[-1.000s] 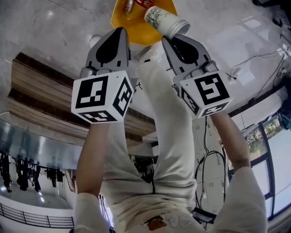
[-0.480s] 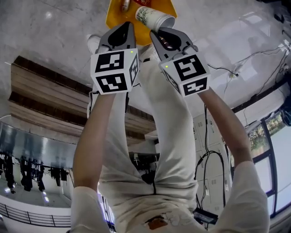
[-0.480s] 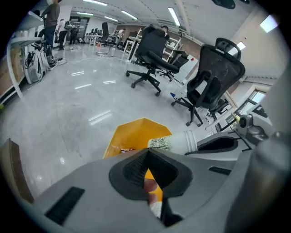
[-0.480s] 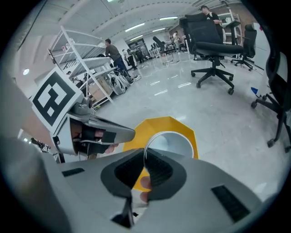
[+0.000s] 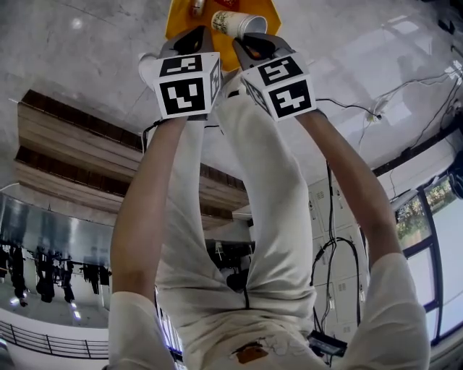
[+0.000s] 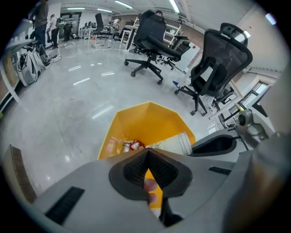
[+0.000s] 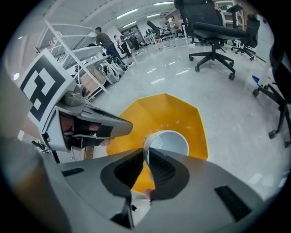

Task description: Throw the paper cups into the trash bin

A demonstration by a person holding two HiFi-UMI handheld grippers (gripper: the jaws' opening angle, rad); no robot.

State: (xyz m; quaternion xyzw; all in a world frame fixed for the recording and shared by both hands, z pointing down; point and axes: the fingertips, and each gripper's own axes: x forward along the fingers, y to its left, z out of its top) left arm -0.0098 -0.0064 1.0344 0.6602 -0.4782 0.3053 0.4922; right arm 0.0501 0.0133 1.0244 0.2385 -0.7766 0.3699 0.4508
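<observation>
A yellow trash bin [image 5: 177, 18] stands on the grey floor just ahead of the person's feet. A white paper cup [image 5: 235, 23] with a printed pattern lies tilted over the bin's mouth. My right gripper [image 5: 247, 45] is shut on its rim. In the right gripper view the cup [image 7: 169, 143] shows its open mouth above the bin [image 7: 191, 118], its wall pinched between the jaws of the right gripper [image 7: 146, 154]. My left gripper [image 5: 194, 37] hangs beside it, shut with nothing in it. In the left gripper view the bin [image 6: 145, 120] holds a red-labelled wrapper [image 6: 134, 145] and a bottle [image 6: 111, 145].
Black office chairs [image 6: 152, 38] [image 6: 220, 61] stand on the shiny floor behind the bin. White racks [image 7: 75, 52] and a person [image 7: 107, 43] are at the far left. A cable [image 5: 362, 112] runs over the floor at the right. The person's light trousers [image 5: 253, 217] fill the middle.
Both grippers have moved forward, away from the body, towards the bin. The cup has gone with the right gripper and now hangs over the bin's mouth.
</observation>
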